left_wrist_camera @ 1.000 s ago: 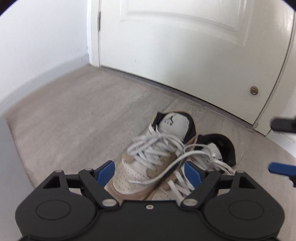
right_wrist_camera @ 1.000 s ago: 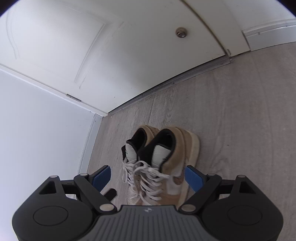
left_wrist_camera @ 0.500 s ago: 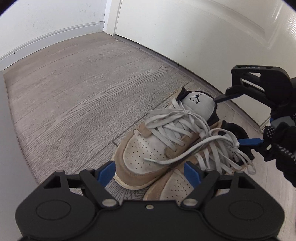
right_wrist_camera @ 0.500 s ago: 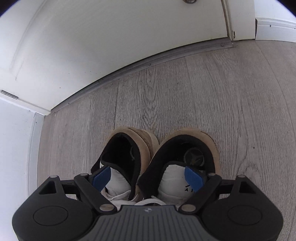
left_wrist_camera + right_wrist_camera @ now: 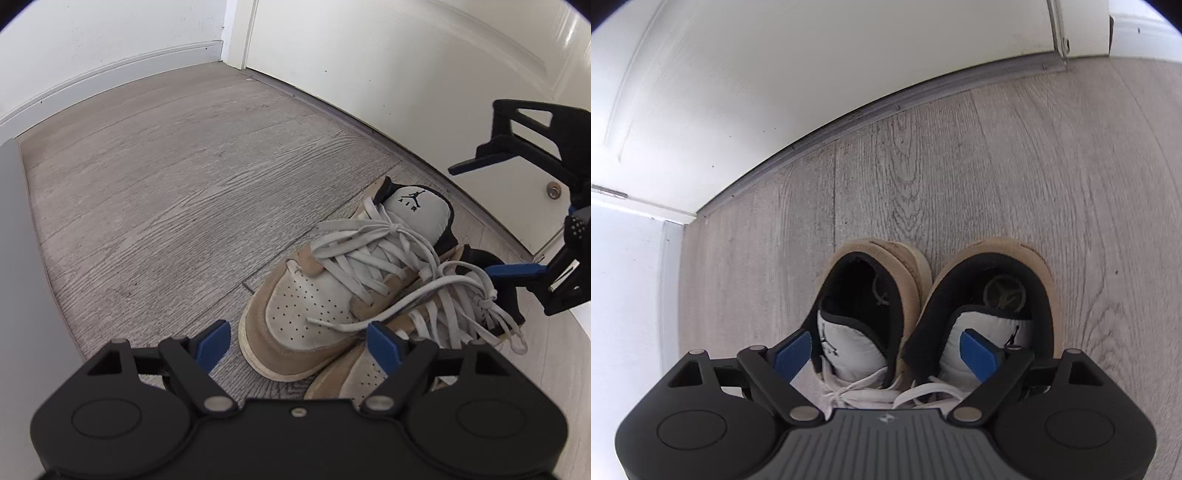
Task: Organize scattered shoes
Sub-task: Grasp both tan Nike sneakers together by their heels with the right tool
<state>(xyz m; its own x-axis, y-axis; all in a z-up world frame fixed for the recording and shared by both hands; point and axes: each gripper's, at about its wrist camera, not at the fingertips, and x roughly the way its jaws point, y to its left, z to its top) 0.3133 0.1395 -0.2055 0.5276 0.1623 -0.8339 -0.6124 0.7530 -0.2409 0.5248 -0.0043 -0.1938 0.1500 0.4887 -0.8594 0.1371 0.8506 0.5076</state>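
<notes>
I'm seeing both tan-and-white sneakers sitting side by side on the grey wood floor [image 5: 155, 192], touching along their inner sides, heels toward the white door [image 5: 388, 74].

Left gripper [image 5: 299, 345] is hanging over the toes, jaws spread wide, nothing gripped. The toe of the first sneaker [image 5: 317, 306] is lying between its blue pads, no pad pressing on it. The second sneaker [image 5: 354, 376] is showing mostly behind the right-hand pad. White laces [image 5: 406, 266] are trailing loose across both shoes.

Right gripper [image 5: 886, 354] is looking down into the heel openings, jaws wide, holding nothing. In the right wrist view, one blue pad is sitting outside the collar of the left-hand sneaker [image 5: 860, 295], the other over the tongue of the right-hand sneaker [image 5: 993, 291]. Can't tell if either pad is touching.

In the left wrist view that right gripper [image 5: 491, 218] is showing above the heels, a dark glove [image 5: 576, 232] behind it.
</notes>
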